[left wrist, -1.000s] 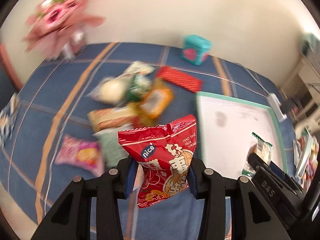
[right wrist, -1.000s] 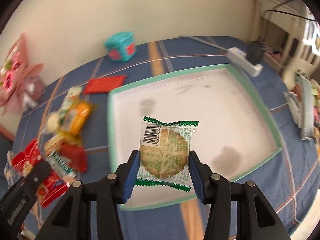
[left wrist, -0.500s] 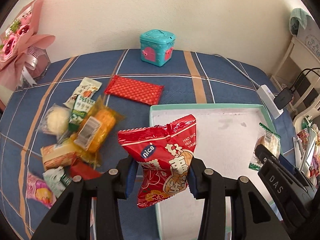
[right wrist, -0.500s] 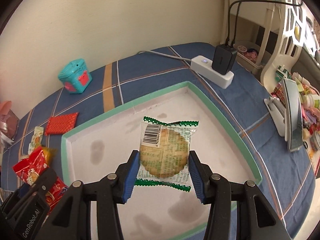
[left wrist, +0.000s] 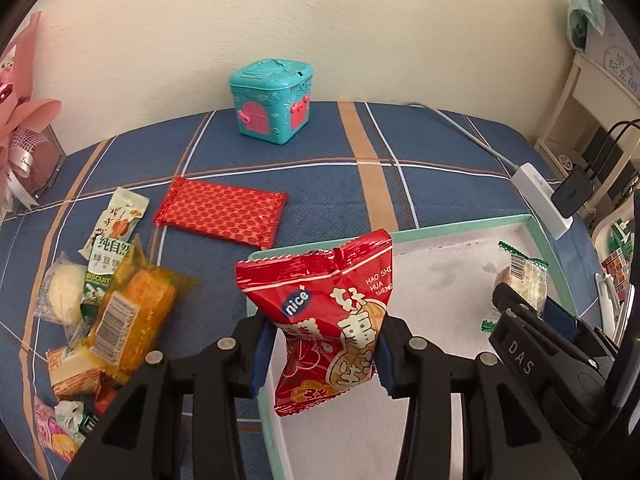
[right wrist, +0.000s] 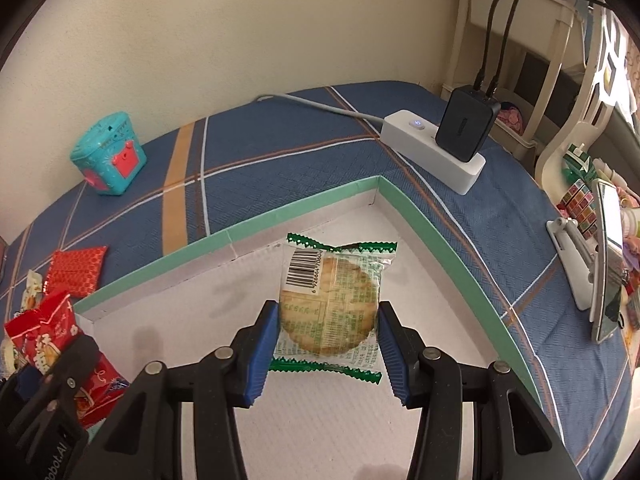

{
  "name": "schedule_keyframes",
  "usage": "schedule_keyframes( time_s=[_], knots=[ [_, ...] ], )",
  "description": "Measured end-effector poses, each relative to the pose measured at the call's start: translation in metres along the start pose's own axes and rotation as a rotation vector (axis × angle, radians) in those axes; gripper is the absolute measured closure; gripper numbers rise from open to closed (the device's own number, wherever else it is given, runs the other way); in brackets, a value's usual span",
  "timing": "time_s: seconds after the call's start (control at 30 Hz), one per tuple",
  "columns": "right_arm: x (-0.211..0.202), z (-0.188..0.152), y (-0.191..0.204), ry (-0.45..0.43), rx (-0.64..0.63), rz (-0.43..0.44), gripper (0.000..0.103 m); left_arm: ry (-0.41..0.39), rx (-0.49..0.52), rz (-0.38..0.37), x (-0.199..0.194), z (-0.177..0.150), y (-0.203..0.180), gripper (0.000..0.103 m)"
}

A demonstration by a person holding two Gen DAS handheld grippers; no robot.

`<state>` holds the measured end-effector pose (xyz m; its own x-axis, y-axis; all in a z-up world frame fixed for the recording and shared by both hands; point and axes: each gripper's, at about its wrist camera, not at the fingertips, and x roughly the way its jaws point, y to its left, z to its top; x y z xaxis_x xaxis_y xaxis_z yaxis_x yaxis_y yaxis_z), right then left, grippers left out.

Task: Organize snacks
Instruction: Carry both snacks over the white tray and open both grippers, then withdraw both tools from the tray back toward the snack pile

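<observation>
My left gripper (left wrist: 320,344) is shut on a red "nice" snack bag (left wrist: 328,312) and holds it above the left edge of the green-rimmed white tray (left wrist: 460,232). My right gripper (right wrist: 326,344) is shut on a clear green-edged round cracker packet (right wrist: 328,304) and holds it over the tray's far corner (right wrist: 376,184). The cracker packet also shows in the left wrist view (left wrist: 520,276), and the red bag in the right wrist view (right wrist: 44,336). Loose snacks lie left of the tray: an orange packet (left wrist: 128,312), a green biscuit packet (left wrist: 112,244), a flat red packet (left wrist: 220,212).
A teal toy box (left wrist: 272,100) stands by the wall. A white power strip (right wrist: 432,152) with a black charger lies right of the tray. A pink bouquet (left wrist: 20,120) is at the far left. A phone on a stand (right wrist: 600,272) is at the right.
Both grippers have moved right and forward over the tray with their packets still held. The right gripper now sits nearer the tray's far corner.
</observation>
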<state>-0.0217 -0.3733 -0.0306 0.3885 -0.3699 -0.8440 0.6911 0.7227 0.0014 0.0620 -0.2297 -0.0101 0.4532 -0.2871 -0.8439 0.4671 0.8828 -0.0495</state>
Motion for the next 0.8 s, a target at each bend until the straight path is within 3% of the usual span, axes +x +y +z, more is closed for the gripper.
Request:
schedule_keyframes(
  time_s=[0.37,0.5,0.7,0.8],
  knots=[
    [0.007,0.001,-0.001,0.023,0.003,-0.003,0.051,0.013,0.003,-0.020,0.008,-0.002,-0.004,0.058],
    [0.008,0.003,-0.004,0.036,0.018,0.008,0.051,0.015,0.002,-0.015,0.009,0.000,-0.003,0.042],
    [0.005,0.003,-0.009,0.042,0.031,0.029,0.049,0.011,-0.007,-0.025,-0.003,0.000,-0.002,0.038],
    [0.001,0.003,-0.011,0.031,0.033,0.037,0.043,-0.004,-0.009,-0.029,-0.013,0.002,-0.001,0.034]
  ],
)
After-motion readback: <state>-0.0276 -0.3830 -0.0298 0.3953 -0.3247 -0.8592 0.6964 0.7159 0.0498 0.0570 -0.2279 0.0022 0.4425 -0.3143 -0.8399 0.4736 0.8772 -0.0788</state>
